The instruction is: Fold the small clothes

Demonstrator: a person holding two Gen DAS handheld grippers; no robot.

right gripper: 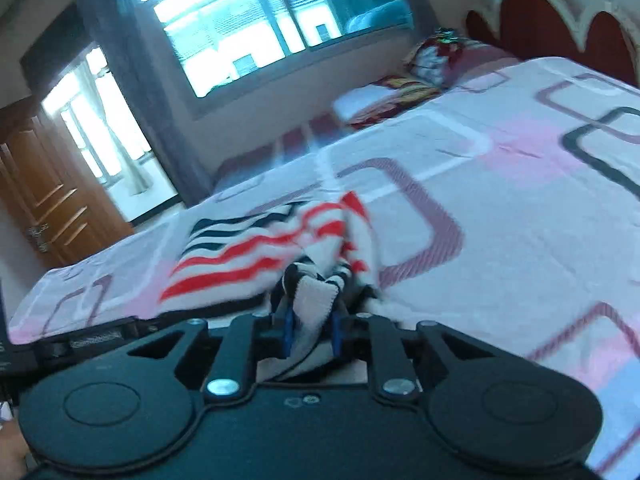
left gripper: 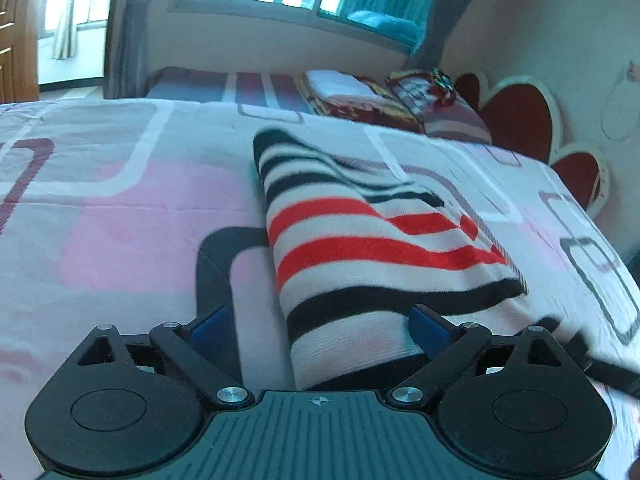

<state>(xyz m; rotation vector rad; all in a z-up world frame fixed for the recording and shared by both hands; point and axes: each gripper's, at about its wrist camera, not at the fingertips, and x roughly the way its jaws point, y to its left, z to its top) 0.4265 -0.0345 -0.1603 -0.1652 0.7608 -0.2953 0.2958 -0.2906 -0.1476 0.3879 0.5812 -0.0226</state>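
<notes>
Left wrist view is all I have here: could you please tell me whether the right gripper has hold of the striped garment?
Observer: Yes, the right gripper is shut on a bunched white edge of the striped garment.
Operator: Thank you. Does the cloth lie flat by that gripper?
Observer: No, it rises crumpled to the pads, and the rest trails back onto the bedspread.
Operator: And what lies beyond the bed on that side?
Observer: A brown wooden door stands at the left, beside a bright window.
</notes>
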